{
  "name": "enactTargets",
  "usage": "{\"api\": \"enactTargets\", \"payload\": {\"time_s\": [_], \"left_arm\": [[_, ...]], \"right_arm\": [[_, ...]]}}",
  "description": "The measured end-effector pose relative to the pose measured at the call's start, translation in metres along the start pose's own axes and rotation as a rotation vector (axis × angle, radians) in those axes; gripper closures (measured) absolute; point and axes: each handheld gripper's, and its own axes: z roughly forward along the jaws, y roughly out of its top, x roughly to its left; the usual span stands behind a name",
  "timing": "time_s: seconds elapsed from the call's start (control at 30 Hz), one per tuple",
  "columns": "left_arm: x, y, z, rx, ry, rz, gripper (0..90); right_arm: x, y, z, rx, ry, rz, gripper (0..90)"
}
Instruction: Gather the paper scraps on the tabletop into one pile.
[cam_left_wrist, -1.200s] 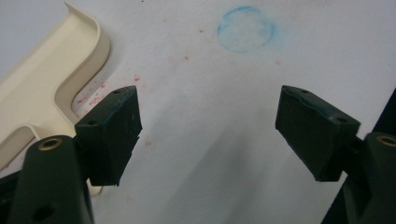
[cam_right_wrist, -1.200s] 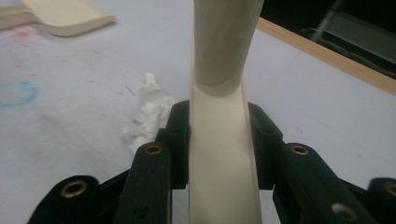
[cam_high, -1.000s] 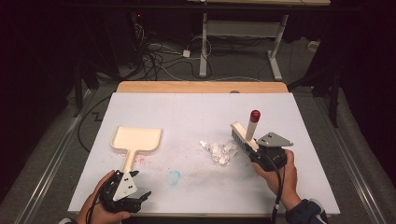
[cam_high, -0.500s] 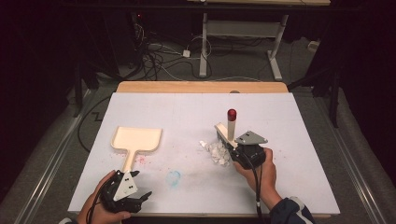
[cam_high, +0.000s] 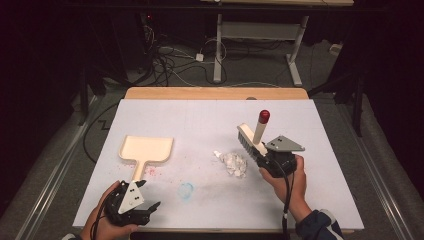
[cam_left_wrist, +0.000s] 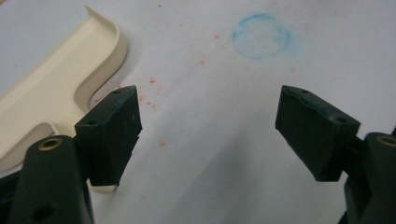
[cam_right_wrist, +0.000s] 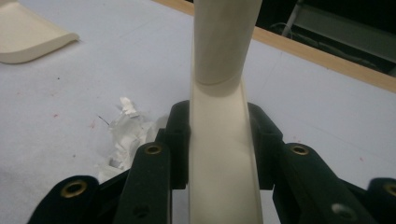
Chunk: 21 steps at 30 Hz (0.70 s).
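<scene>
A cream dustpan (cam_high: 146, 150) lies flat on the left of the white table, its handle pointing toward the person. My left gripper (cam_high: 150, 195) rests at the table's front left, open, just past the handle's end; in the left gripper view the dustpan (cam_left_wrist: 46, 88) lies beside the left jaw of that gripper (cam_left_wrist: 210, 121), with nothing between the jaws. My right gripper (cam_high: 261, 151) is shut on a cream brush (cam_high: 252, 135) with a red-tipped handle. Its bristles stand just right of a small heap of white paper scraps (cam_high: 234, 164). The right gripper view shows the brush (cam_right_wrist: 224, 177) clamped between the jaws and the paper scraps (cam_right_wrist: 128, 133) to the left.
A faint blue ring mark (cam_high: 186, 190) and red specks stain the table (cam_high: 200, 120) between the dustpan and the scraps. A wooden strip (cam_high: 215, 93) runs along the far edge. Cables and desk legs lie on the floor beyond.
My right gripper carried the brush left toward the scraps, then drew back a little to the right. The left gripper and the dustpan have stayed put.
</scene>
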Motion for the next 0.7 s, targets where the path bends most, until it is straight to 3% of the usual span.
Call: {"api": "enactTargets", "payload": {"time_s": [0.4,0.7], "left_arm": [[0.002,-0.001,0.0,0.013,0.025,-0.002,21.7],[0.011,-0.003,0.002,0.02,0.065,-0.054,22.0]], "right_arm": [[-0.016,-0.003,-0.016,-0.014,0.022,-0.068,67.7],[-0.029,-0.003,-0.03,-0.035,0.069,-0.104,67.8]]}}
